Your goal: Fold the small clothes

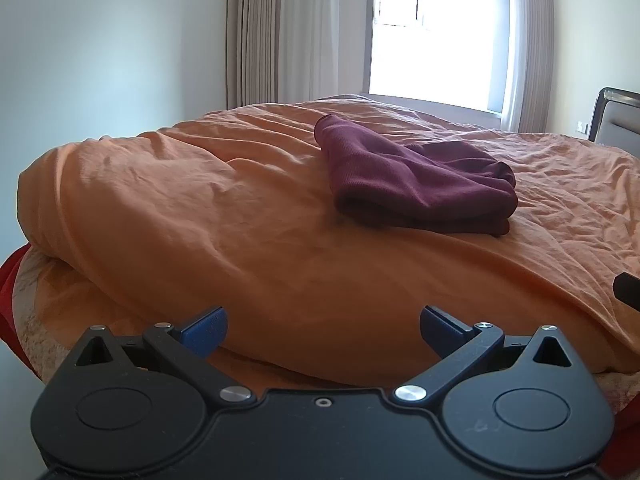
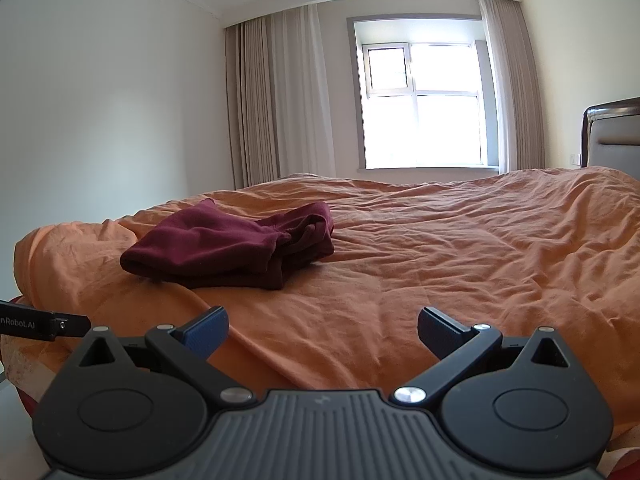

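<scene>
Left wrist view. Left tool [image 1: 323, 330]: black body, blue-padded fingers [image 1: 206, 330] spread wide apart, nothing between them; it hung low over the near edge of the bed. Orange duvet [image 1: 200, 216]: rumpled, covering the bed, its near-left corner rounded over a pale patterned under-layer [image 1: 38, 312]. Maroon garment [image 1: 420, 184]: folded into a thick bundle, one narrower end rising toward the window; it lay on the duvet ahead and slightly right of the tool, well apart from the fingers. Black part of the other tool [image 1: 626, 290]: just inside the right margin. Window [image 1: 436, 40]: bright, at the far wall, flanked by beige curtains [image 1: 276, 36]. Headboard [image 1: 618, 116]: dark-framed, far right.

Right wrist view. Right tool [image 2: 322, 332]: black body with ribbed grey top, blue-padded fingers [image 2: 208, 332] spread wide apart, holding nothing, over the near edge of the duvet [image 2: 440, 264]. Maroon garment [image 2: 232, 244]: the same folded bundle, seen ahead and to the left, resting on the duvet near the bed's left corner, clear of the fingers; its right end showed bunched, looser folds. Black bar of the left tool [image 2: 40, 324]: at the left margin, bearing partly legible white lettering. Window [image 2: 424, 104]: white-framed, with curtains [image 2: 280, 100] either side. Headboard [image 2: 612, 136]: at the right edge.
</scene>
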`<state>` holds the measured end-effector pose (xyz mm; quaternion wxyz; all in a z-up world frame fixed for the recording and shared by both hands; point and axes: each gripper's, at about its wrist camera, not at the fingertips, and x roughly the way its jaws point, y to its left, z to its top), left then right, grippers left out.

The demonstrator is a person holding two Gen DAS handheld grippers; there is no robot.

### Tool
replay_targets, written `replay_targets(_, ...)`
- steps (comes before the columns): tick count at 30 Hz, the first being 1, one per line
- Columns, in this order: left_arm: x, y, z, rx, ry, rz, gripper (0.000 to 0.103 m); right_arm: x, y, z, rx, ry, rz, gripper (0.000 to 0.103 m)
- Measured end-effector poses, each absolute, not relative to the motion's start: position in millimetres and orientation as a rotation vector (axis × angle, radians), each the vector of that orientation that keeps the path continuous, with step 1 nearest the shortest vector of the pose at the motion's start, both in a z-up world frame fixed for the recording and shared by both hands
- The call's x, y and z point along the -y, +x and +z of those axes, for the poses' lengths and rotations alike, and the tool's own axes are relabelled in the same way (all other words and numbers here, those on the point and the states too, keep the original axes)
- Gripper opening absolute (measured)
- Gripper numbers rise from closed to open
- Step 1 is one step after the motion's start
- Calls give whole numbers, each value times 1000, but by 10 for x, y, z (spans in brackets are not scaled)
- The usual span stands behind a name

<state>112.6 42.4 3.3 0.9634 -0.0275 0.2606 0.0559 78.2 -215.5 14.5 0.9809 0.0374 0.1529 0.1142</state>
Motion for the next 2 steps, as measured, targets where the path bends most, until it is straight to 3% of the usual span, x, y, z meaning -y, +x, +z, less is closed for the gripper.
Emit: replay_targets(2,-426,1152,29,-534,-55,115,102,2157,813,132,-316,77,233,103)
